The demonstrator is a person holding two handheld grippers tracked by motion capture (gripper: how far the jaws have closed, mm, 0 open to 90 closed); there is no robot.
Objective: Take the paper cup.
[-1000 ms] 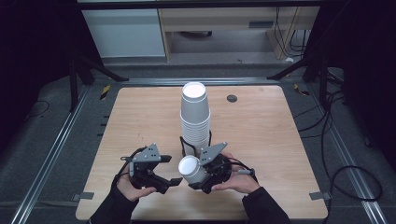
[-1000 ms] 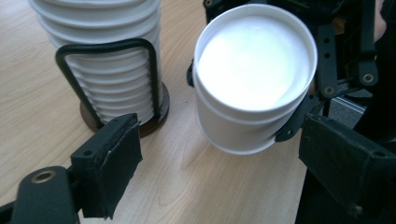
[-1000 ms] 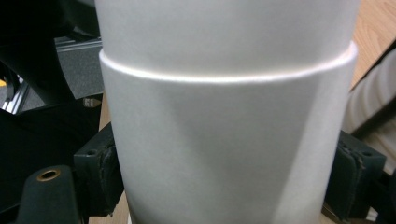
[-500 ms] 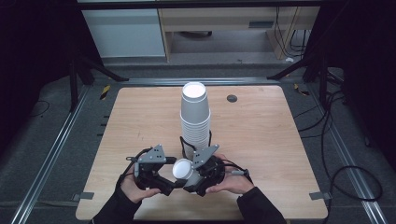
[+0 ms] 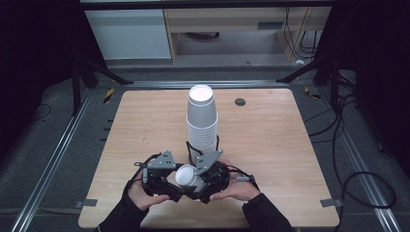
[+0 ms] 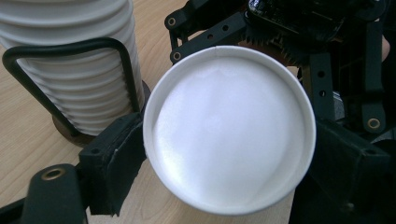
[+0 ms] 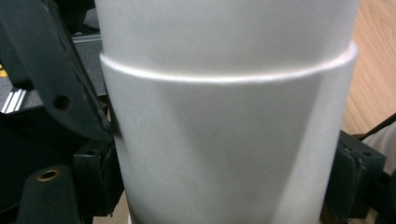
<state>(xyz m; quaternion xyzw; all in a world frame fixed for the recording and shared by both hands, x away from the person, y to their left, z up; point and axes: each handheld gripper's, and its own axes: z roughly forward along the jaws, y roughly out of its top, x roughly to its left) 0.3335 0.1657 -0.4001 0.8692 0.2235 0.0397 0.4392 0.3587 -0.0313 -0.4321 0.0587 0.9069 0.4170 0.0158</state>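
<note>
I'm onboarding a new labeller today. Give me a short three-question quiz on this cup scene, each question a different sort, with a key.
1. True or false: the tall stack of cups stands in a black wire holder.
2. The cup held between the left gripper and the right gripper is: A) upright B) on its side C) crushed
3. Fill in: the table is made of ____.

Key: 1 true; 2 B; 3 wood

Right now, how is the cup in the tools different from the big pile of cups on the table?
The held cup lies on its side between the two tools, above the table; the pile of cups stands upright in a black wire holder. The held cup looks like only one or two cups with one seam showing; the pile is many cups nested together with lots of ridges. Both are plain white paper cups.
</note>
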